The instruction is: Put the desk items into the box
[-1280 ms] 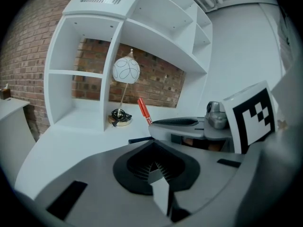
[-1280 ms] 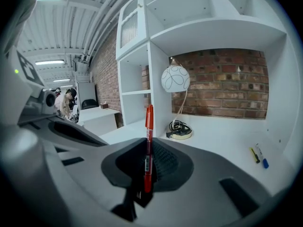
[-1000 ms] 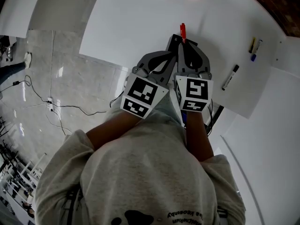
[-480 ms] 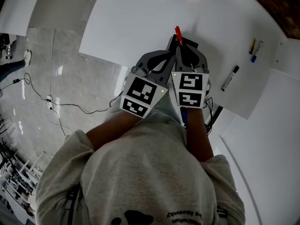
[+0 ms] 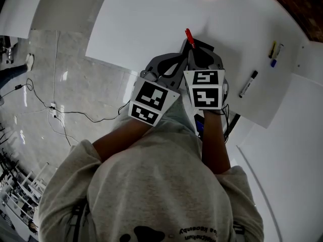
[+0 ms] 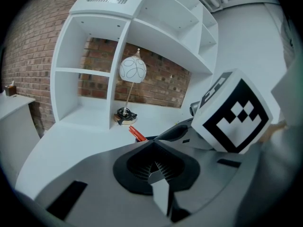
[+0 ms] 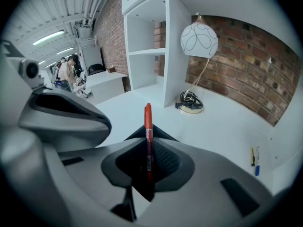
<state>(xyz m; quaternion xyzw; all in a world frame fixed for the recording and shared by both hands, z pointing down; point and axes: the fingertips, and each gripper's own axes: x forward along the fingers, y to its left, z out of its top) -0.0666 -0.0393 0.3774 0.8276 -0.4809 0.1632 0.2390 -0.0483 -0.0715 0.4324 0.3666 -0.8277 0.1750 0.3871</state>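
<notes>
Red pen (image 7: 148,122) clamped in my right gripper (image 7: 147,162), long axis pointing straight out along the jaws. Left gripper (image 6: 158,171) closed on nothing, just beside it.

The bare white desk top (image 5: 141,29) is open ahead and to the left. The grey left gripper (image 5: 174,64) and grey right gripper (image 5: 194,49) crowd just beside each other. A white shelf unit (image 7: 151,46) and a white globe lamp (image 7: 199,39) stand at the far edge, and a black marker pen (image 5: 248,83) lies to the right.
</notes>
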